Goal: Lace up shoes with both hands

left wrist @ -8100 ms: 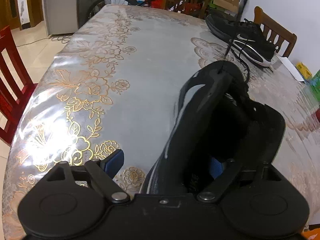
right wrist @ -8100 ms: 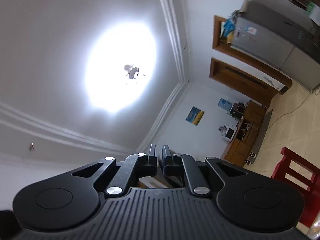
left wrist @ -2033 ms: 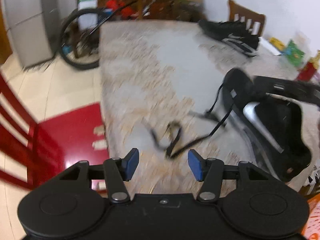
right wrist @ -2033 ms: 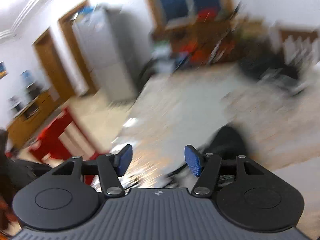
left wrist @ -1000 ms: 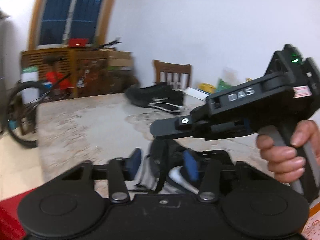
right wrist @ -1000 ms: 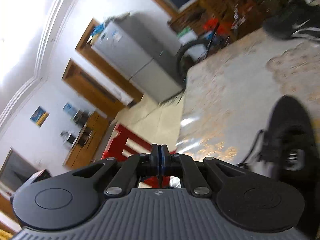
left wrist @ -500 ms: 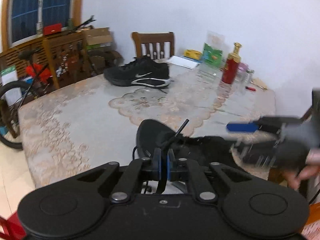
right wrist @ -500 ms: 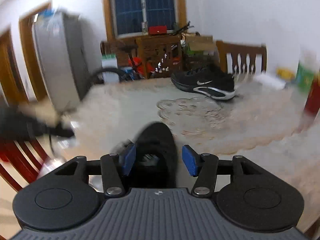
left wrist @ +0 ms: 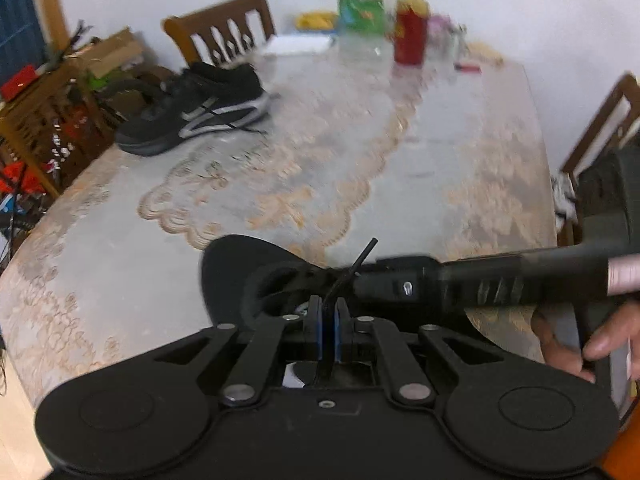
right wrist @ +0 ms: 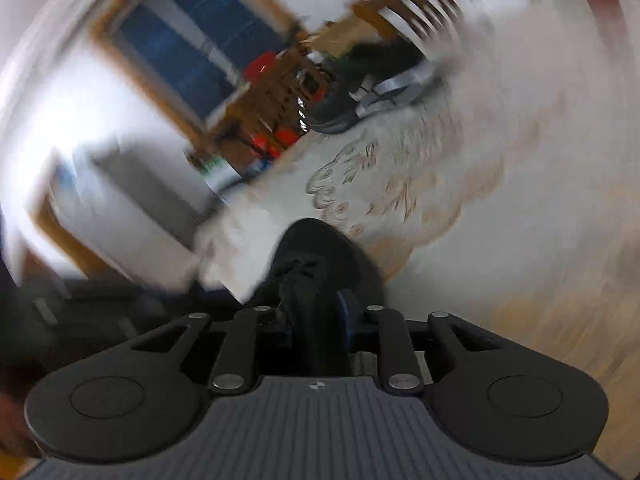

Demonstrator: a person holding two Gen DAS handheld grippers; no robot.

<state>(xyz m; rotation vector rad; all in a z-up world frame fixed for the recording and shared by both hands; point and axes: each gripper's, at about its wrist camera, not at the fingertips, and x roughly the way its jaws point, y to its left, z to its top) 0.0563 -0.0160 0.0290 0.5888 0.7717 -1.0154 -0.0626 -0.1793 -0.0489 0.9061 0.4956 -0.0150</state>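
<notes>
A black shoe lies on the floral table just ahead of my left gripper. That gripper is shut on the black shoelace, whose stiff tip points up past the blue pads. My right gripper reaches in from the right, blurred, its tip at the shoe's opening, with a hand on its handle. In the blurred right wrist view, the right gripper has its jaws closed in around a black part of the shoe.
A second black shoe with pale stripes sits at the far side of the table. A red bottle and small packets stand at the far end. Wooden chairs flank the table, with clutter at the back left.
The right gripper, open half a second ago, has swung in from the right and closed on the shoe. The left gripper stays shut on the lace and has turned slightly right.
</notes>
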